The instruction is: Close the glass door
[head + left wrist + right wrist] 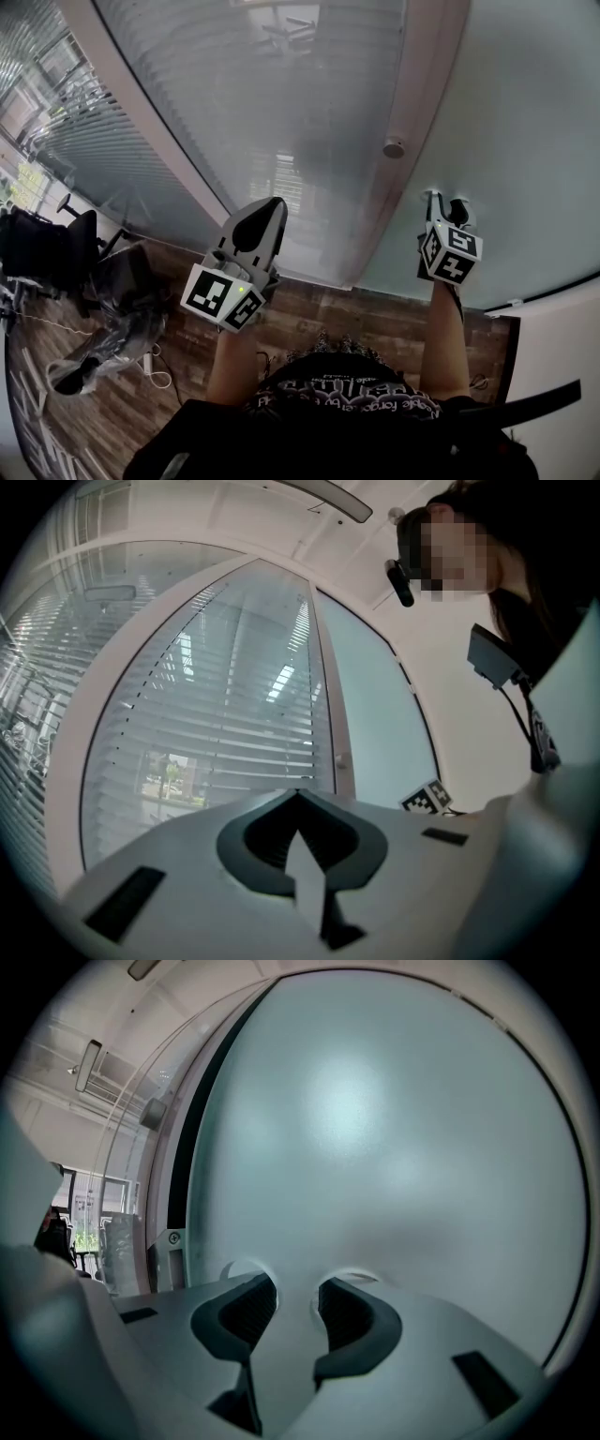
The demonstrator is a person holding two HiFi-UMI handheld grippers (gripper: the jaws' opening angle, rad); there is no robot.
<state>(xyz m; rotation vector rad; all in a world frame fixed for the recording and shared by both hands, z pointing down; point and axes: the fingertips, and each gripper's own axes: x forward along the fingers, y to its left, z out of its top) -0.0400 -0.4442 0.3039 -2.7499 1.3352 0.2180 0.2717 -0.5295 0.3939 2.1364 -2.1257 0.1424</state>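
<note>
The frosted glass door fills the right of the head view, next to a pale frame post with a small round knob. My right gripper is open with nothing between its jaws. Its tips are right at the frosted pane; I cannot tell if they touch it. In the right gripper view the right gripper shows a clear gap, and the door's edge with a dark slit lies to the left. My left gripper is shut and empty, held before the glass panel with blinds.
A black office chair and a plastic-wrapped bundle stand on the wood floor at the left. A white wall closes the right side. A metal plate with a screw sits on the frame beside the door edge.
</note>
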